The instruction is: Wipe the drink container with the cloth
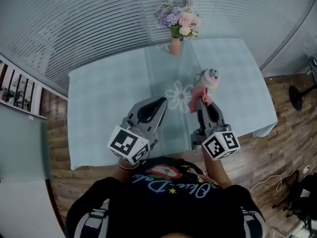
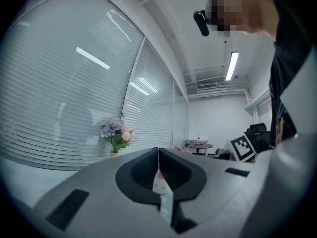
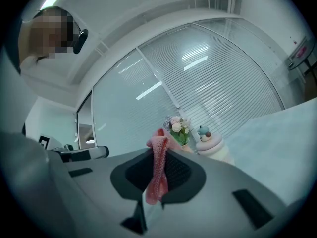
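The drink container (image 1: 211,80), white and pink with a small figure on its lid, stands upright on the right half of the table; the right gripper view shows the container (image 3: 210,145) just beyond the jaws, to the right. My right gripper (image 1: 201,102) is shut on a pink knitted cloth (image 1: 199,101), whose free end lies against the container's near side. In its own view the cloth (image 3: 158,172) hangs out between the shut jaws of the right gripper (image 3: 159,155). My left gripper (image 1: 162,101) hovers over the table's middle, jaws together, holding nothing that I can see; its own view shows the left gripper (image 2: 158,150) shut.
A light blue cloth covers the table (image 1: 109,93). A pink vase of flowers (image 1: 177,26) stands at the far edge, behind the container. Slatted blinds run behind the table. Wood floor and a black stand (image 1: 299,95) lie to the right.
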### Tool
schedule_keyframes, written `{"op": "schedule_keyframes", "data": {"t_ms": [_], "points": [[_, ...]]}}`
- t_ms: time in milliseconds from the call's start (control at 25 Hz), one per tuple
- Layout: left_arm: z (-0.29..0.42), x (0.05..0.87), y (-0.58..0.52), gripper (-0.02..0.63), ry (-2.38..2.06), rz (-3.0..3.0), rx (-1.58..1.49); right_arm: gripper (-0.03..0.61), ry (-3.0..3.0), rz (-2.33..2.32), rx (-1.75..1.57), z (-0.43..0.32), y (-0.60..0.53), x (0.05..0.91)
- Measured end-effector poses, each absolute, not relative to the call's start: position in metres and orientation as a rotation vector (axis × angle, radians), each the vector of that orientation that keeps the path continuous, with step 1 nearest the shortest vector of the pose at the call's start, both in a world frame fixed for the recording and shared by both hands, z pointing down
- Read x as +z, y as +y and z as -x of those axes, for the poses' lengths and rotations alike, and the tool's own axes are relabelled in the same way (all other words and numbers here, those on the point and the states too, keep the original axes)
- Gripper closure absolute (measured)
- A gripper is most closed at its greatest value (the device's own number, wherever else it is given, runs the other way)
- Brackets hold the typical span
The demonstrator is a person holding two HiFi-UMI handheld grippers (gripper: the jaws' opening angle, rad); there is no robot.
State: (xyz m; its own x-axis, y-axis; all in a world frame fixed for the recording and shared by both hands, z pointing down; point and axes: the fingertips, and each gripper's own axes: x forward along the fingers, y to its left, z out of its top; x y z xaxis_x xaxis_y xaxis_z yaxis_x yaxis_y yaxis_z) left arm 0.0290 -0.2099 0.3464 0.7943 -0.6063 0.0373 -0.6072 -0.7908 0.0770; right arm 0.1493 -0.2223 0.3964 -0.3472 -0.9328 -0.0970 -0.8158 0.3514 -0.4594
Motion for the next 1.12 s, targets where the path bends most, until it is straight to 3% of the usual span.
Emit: {"op": "schedule_keyframes", "data": {"t_ms": [600,1120], "points": [[0.012,0.358,-0.224,0.608,-1.115,-2.814,0.049,0.552,2.098,1.805,-0.48,-0.168,-0.286,0.431],[0.013,0.362,-0.226,0.607,-1.137,-2.795,0.059,0.552,1.979,1.832,-0.687,-0.173,-0.291,0.472]]}}
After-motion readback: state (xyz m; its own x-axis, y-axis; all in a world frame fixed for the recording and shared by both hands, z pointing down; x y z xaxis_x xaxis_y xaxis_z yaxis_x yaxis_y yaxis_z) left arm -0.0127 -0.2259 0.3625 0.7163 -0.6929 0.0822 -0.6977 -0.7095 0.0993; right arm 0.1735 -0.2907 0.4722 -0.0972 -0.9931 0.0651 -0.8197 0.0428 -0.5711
